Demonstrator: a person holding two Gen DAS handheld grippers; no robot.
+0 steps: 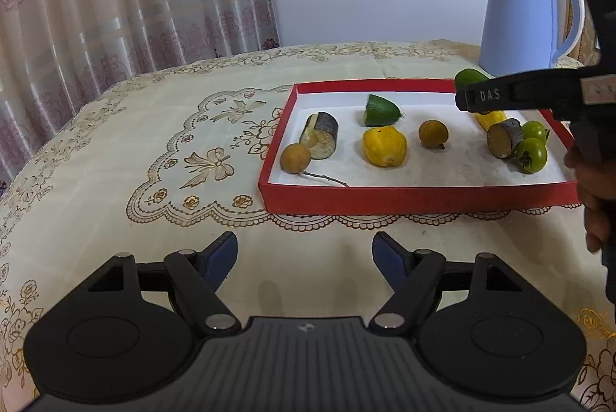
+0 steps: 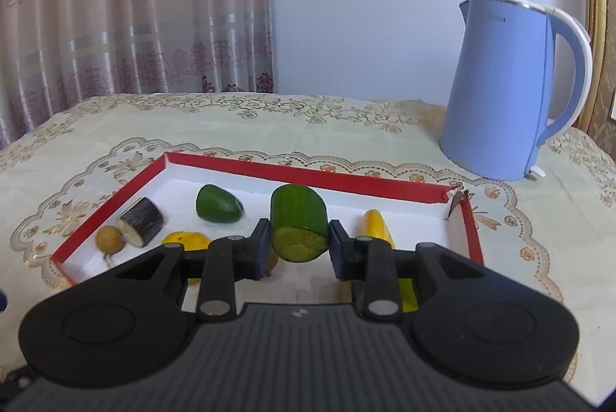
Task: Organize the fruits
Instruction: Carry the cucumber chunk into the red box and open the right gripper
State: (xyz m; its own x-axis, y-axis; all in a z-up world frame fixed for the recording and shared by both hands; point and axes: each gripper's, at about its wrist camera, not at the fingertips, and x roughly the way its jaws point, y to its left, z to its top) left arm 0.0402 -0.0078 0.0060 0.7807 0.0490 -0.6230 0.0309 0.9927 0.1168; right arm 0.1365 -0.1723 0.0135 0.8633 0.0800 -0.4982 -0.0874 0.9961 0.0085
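Right claw (image 2: pixel 295 244) grips a cut green cucumber chunk (image 2: pixel 298 221), lifted above the shallow red cardboard tray (image 2: pixel 308 174) for sorting. Left claw (image 1: pixel 304 258) hangs open and empty over the table (image 1: pixel 115 150).

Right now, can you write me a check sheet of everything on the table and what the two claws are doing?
Surface: table under a cream embroidered tablecloth.
Job's things: red tray holding a yellow fruit, two brown round fruits, a green wedge, two purple-skinned cut pieces, two small green fruits and another yellow piece.
Clutter: blue kettle behind the tray.
Grippers: left claw open, holding nothing; right claw shut on a green cut piece above the tray.
Cables: nothing seen.
Surroundings: patterned curtain, pale wall, gold frame edge.
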